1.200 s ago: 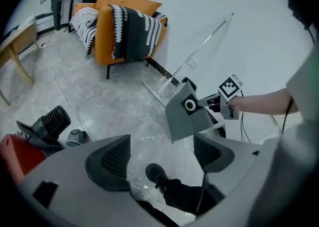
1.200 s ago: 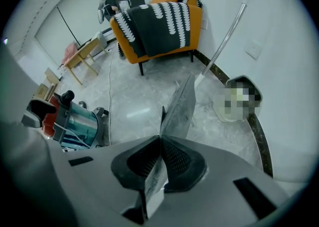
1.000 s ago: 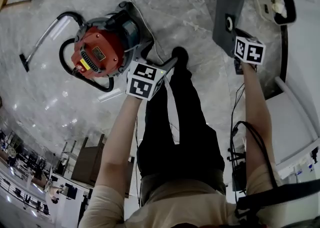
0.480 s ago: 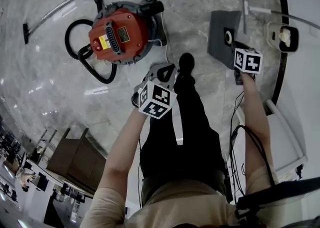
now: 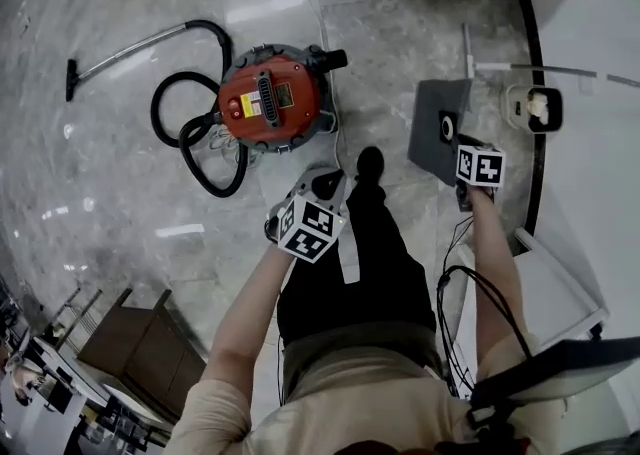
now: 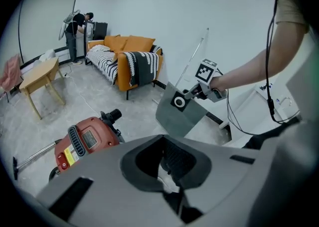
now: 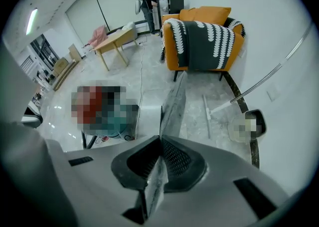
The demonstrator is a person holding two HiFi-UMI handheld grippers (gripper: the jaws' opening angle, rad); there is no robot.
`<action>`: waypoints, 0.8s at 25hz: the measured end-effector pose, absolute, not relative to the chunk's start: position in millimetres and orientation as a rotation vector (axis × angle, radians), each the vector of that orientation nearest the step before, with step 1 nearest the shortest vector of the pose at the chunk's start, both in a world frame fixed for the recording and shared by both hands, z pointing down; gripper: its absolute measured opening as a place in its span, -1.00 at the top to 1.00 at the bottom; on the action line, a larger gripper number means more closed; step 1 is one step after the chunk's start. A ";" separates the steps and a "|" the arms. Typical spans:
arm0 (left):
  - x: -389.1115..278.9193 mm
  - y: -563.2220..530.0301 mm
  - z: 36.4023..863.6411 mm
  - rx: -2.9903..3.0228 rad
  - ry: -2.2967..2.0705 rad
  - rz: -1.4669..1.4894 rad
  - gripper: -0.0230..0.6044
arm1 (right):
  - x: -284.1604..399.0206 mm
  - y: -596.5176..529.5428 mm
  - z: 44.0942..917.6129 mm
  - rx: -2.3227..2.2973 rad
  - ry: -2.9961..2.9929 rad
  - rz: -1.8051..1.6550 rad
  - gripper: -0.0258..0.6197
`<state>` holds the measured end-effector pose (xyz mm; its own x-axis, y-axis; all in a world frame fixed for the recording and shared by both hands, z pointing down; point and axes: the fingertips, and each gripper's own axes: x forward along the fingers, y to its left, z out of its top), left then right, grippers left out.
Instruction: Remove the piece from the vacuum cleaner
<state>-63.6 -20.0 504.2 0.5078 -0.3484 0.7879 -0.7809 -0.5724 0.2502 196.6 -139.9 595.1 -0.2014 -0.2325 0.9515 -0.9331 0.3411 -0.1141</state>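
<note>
Right of centre in the head view, my right gripper (image 5: 462, 186) has its jaws nearly together, clamped on one thin edge of the grey flat piece (image 5: 437, 128). In the right gripper view the panel runs edge-on between the pads and out toward the floor. It hangs in the air, well apart from the red vacuum cleaner (image 5: 272, 101) at upper centre, so I judge the removal itself all but finished. My left gripper (image 6: 172, 171) has its jaws fully together with nothing between them, low and left of my shoe (image 5: 370, 161).

My main worry is the grip. In the left gripper view the pads pinch the piece only at a top corner beside its round hole, and the rest hangs tilted below. A quick swing or a roll of my wrist could make it pivot between the pads or slide out, and nothing would catch it. If it holds dust, tipping the hole downward might spill some, though I can't see inside.

The floor is my second worry. The black hose (image 5: 190, 158) loops just left of the cleaner, and a pale cord (image 5: 330, 108) trails past it toward my feet. A careless step could snag either one. The cable (image 5: 462, 283) along my right arm hangs slack and could catch too.
</note>
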 end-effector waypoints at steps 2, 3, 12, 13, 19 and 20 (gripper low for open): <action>-70.3 -14.6 484.2 2.154 -0.928 0.909 0.91 | 194.0 -128.5 575.2 1.081 -1.655 0.944 0.85; -74.3 -11.4 475.0 2.147 -0.934 0.889 0.91 | 192.9 -121.5 565.6 1.088 -1.650 0.950 0.85; -108.1 10.7 384.6 2.135 -1.009 0.792 0.91 | 181.6 -77.8 471.2 1.138 -1.663 0.996 0.85; -114.0 9.8 375.6 2.142 -1.026 0.798 0.91 | 177.0 -78.2 462.5 1.138 -1.674 0.996 0.85; -125.6 13.7 333.9 2.184 -1.051 0.756 0.91 | 170.3 -67.3 418.8 1.147 -1.718 0.972 0.85; -126.1 16.9 329.9 2.186 -1.055 0.752 0.91 | 171.5 -64.9 413.3 1.150 -1.724 0.969 0.85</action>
<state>-126.1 16.9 329.9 0.5256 -0.4848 0.6991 -0.8190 -0.5106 0.2617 171.5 -64.9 413.3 -0.2385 -0.3088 0.9207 -0.9470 0.2841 -0.1500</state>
